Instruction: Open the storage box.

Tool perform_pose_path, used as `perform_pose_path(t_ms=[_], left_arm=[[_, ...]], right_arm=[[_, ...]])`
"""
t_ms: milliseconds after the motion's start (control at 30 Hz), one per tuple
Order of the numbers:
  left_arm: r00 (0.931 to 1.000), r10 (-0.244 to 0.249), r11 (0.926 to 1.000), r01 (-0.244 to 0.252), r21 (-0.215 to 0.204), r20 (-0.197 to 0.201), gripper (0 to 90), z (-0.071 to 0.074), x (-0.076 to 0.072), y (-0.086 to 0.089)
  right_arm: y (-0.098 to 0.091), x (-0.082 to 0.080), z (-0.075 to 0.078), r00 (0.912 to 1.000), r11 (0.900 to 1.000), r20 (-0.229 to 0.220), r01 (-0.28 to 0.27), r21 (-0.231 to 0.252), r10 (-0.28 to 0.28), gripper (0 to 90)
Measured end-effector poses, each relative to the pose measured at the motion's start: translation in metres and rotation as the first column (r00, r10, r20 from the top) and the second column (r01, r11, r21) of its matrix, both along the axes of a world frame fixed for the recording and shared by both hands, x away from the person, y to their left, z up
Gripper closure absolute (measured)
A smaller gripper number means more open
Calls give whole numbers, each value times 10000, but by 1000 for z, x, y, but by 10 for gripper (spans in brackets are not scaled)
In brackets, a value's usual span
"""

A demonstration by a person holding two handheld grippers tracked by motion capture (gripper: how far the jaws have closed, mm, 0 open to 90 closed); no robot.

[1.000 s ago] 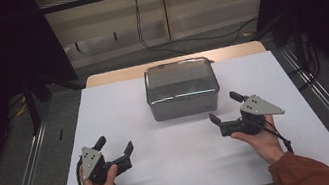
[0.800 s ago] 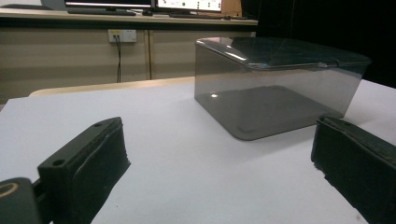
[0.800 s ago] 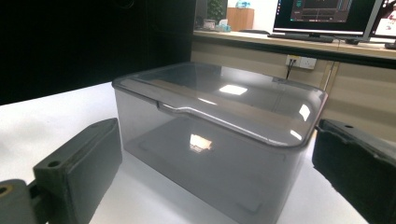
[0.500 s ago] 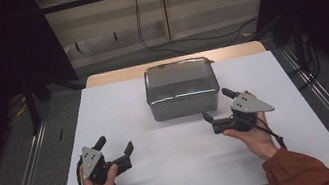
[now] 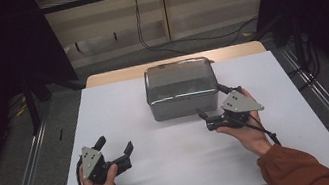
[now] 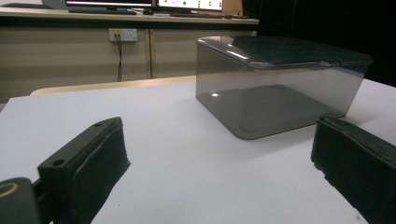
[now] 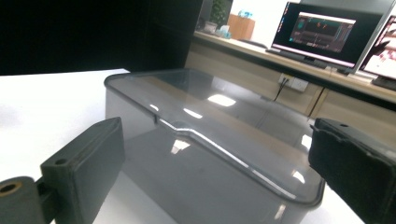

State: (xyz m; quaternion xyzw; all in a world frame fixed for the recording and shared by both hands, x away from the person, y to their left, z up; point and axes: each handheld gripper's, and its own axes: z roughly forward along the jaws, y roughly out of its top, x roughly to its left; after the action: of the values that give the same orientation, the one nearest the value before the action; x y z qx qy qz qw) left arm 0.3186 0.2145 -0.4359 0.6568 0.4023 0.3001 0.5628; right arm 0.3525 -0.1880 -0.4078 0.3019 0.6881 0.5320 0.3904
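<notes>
A: We note the smoky translucent plastic box with closed lid (image 5: 181,88) just above frame centre on the white table (image 5: 175,167). Right gripper (image 5: 211,106) sits at its lower right corner, jaws spread, holding nothing.

B: We log the left gripper (image 5: 116,150) at lower left, well apart, jaws spread too.

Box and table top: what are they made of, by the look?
Box: likely smoke-grey translucent plastic, glossy; the lid mirrors the ceiling lights and the far wall shows dimly through the near one. Table top: matte white sheet, no glare, possibly laminate or paper; a pale wood-look edge shows beyond it.
</notes>
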Motion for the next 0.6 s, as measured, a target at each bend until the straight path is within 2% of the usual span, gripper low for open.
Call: perform_pose_path(t_ms=[233,300,333,433,533,600], left_arm=[[10000,37,10000,-37,-13,-12,31,0,0,0],[10000,29,10000,-29,-14,-20,31,0,0,0],[10000,39,10000,-39,-1,-20,31,0,0,0],[10000,16,10000,-17,-36,-57,32,0,0,1],[9998,-42,10000,41,-83,-173,31,-1,0,0],[9999,-32,10000,32,-40,-114,31,-1,0,-1]], right_arm=[[10,5,5,9982,9977,600,29,-682,12,38],[15,8,5,9972,9938,753,49,-1113,36,39],[15,8,5,9972,9938,753,49,-1113,36,39],[19,10,3,9973,9887,721,-35,-1498,144,57],[23,12,2,9948,9800,1009,100,-1987,103,67],[26,13,2,9926,9699,1201,120,-2432,178,77]])
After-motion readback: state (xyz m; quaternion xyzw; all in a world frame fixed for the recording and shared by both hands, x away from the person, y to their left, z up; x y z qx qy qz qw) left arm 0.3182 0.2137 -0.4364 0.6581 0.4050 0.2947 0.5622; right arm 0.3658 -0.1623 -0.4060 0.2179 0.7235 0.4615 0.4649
